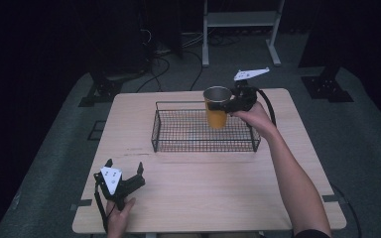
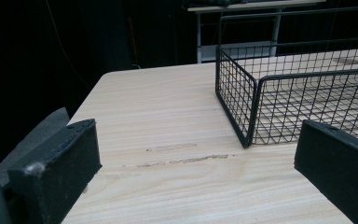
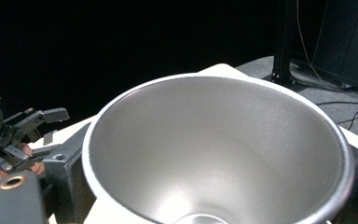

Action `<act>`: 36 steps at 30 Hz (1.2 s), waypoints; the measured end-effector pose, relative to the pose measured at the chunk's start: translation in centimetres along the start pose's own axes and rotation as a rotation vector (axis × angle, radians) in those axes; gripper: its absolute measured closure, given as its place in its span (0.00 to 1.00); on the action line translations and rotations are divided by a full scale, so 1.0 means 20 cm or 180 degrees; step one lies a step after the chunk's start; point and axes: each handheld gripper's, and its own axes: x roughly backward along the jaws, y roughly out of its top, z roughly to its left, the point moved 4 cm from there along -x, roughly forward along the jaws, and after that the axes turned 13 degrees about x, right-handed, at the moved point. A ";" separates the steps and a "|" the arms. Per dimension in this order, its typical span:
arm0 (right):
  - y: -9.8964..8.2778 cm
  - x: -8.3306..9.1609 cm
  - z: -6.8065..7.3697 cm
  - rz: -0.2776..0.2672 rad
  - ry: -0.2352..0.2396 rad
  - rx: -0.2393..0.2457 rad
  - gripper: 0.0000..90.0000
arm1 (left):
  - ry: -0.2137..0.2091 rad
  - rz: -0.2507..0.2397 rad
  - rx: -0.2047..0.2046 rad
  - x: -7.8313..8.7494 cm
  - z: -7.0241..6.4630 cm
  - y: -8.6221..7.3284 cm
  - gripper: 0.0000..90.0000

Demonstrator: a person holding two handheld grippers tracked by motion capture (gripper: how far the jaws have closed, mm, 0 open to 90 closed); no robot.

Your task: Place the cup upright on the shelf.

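One orange steel-lined cup point(image 1: 217, 106), no readable label, sits clamped in the right hand-held gripper point(image 1: 232, 101) above the wire basket point(image 1: 178, 141); left hand-held gripper point(image 1: 124, 173) rests wide open, empty, on the tabletop point(image 1: 203, 188).

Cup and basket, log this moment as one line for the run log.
right gripper: shut on cup | cup: upright, above basket | left gripper: open, idle near table front edge
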 end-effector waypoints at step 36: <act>-0.17 -0.21 -0.09 0.0229 0.0051 -0.0137 0.11 | -0.0011 -0.0001 0.0005 0.00 0.00 0.00 0.00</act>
